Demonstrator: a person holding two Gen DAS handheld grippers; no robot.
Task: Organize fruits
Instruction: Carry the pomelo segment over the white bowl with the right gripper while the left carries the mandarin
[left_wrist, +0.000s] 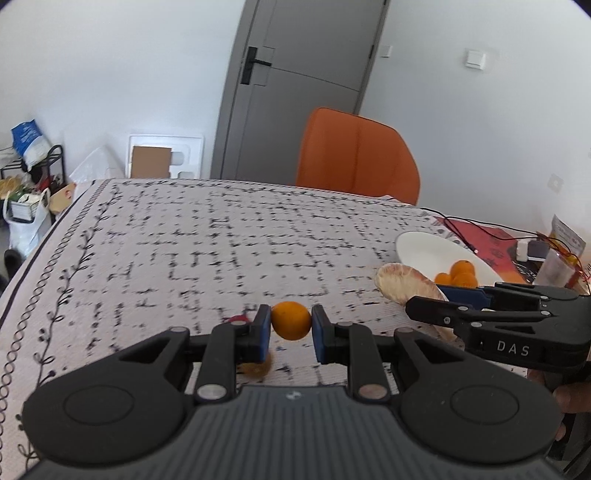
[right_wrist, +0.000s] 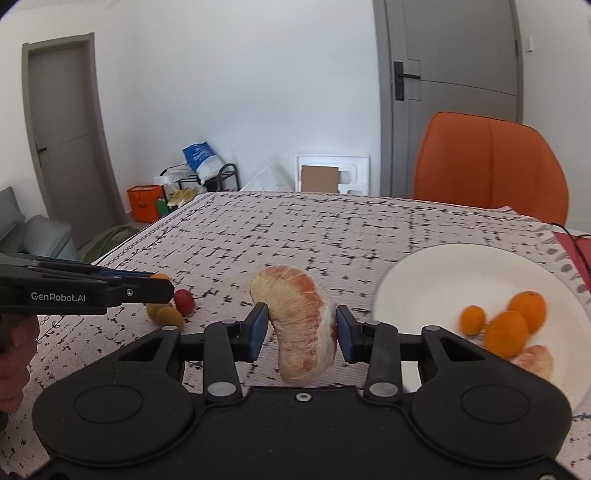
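the biggest risk lies with the pomelo segment: soft and curved, pinched by the right gripper, whose fingers are closed on its middle above the counter; a hard squeeze could burst it, or it may slip before reaching the white plate to the right, where small oranges lie. the left gripper has its fingers closed on a small orange, which could roll free. both grippers point forward, tilted down, side by side.
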